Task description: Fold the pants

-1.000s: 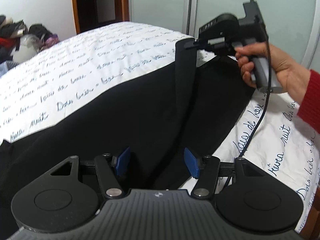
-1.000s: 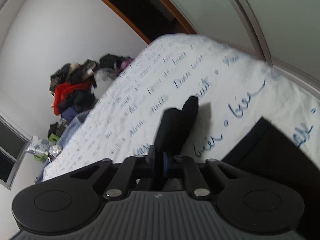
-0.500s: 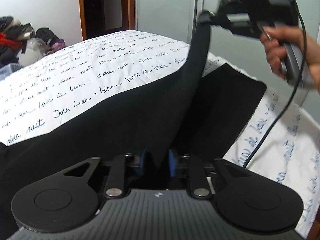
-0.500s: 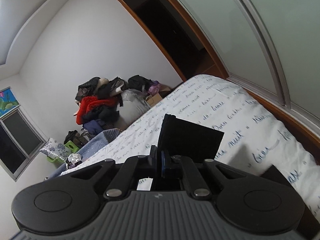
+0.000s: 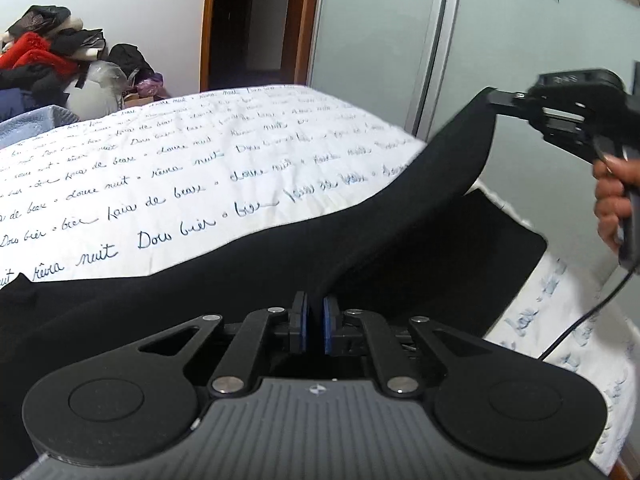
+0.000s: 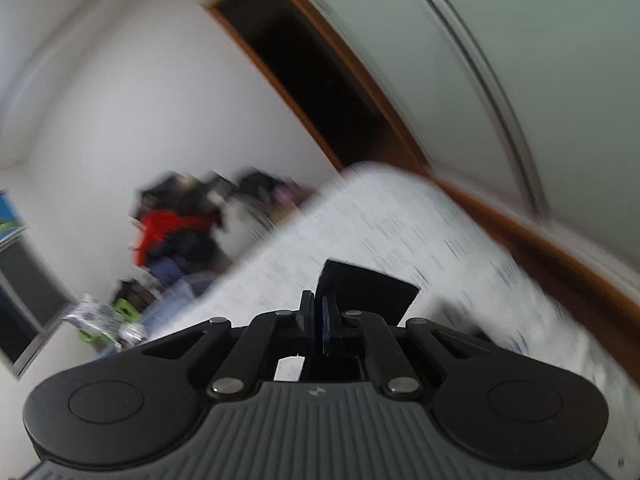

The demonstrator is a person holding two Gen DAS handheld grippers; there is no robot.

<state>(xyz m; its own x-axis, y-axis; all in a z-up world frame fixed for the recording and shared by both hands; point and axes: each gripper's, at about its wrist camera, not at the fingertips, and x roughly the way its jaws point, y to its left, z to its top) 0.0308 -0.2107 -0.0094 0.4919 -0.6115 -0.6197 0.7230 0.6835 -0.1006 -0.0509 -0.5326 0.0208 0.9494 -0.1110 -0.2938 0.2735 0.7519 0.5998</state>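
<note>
The black pants [image 5: 256,280] are spread on the bed [image 5: 200,168], 1 edge lifted toward the upper right of the frame. Left tongs [image 5: 315,322] pinch a fold at lower center; right tongs [image 6: 318,314] pinch the raised corner. That view's pretty blurry.

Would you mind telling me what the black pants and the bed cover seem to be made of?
Pants: apparently a soft, matte knit or woven cloth; they drape in a smooth curve without shine. Bed cover: seemingly white cotton-like fabric, matte, printed with blue handwriting; exact fibre unclear.
</note>
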